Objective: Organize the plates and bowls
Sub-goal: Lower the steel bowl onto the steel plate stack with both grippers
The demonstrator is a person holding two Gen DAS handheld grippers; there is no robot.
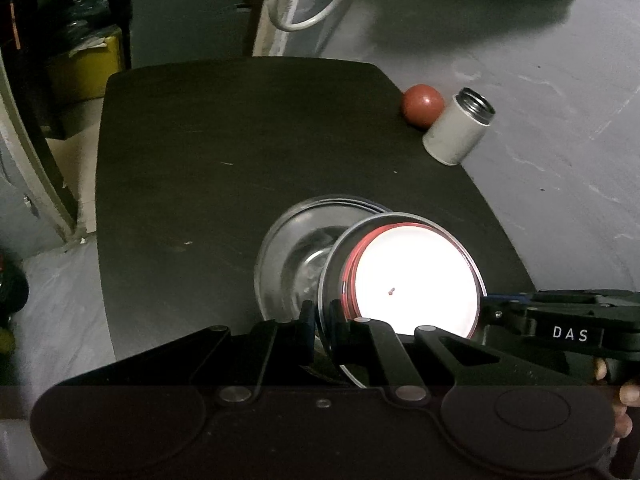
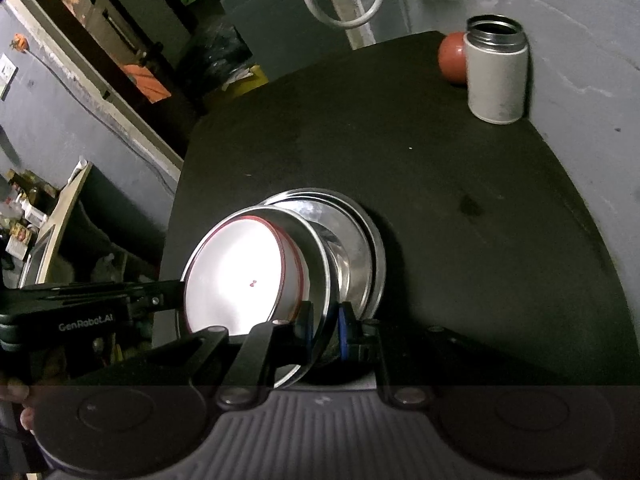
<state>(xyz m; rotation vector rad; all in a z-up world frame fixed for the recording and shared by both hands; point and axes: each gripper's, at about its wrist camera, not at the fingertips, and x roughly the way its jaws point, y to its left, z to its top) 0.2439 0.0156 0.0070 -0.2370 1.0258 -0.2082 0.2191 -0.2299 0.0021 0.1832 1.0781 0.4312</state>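
Bowls sit nested at the near edge of a dark table (image 1: 240, 140): a white bowl with a red rim (image 1: 412, 280) rests inside a steel bowl (image 1: 400, 218), and this pair tilts over a wider steel plate (image 1: 288, 248) that lies flat beneath and beyond it. In the right wrist view the white bowl (image 2: 240, 276) glares under the light, a small red mark at its centre, with the steel bowl (image 2: 320, 248) around it and the steel plate (image 2: 360, 248) behind.

The left gripper (image 1: 320, 320) has its fingers closed down on the steel bowl's near rim, one pad inside and one outside. The right gripper (image 2: 325, 326) pinches the same rim from the opposite side, its blue-padded finger (image 2: 343, 332) on the outer wall. Each gripper shows in the other's view, reaching in from the side, with fingertips of the person's hand (image 1: 628, 396) at the frame edge.

Farther ahead, at the table's far right corner, a white cylindrical tin (image 2: 496, 76) with an open metal mouth stands upright, and a red ball (image 2: 452, 58) sits just beside it. A white cable loop (image 2: 344, 0) hangs beyond the table.
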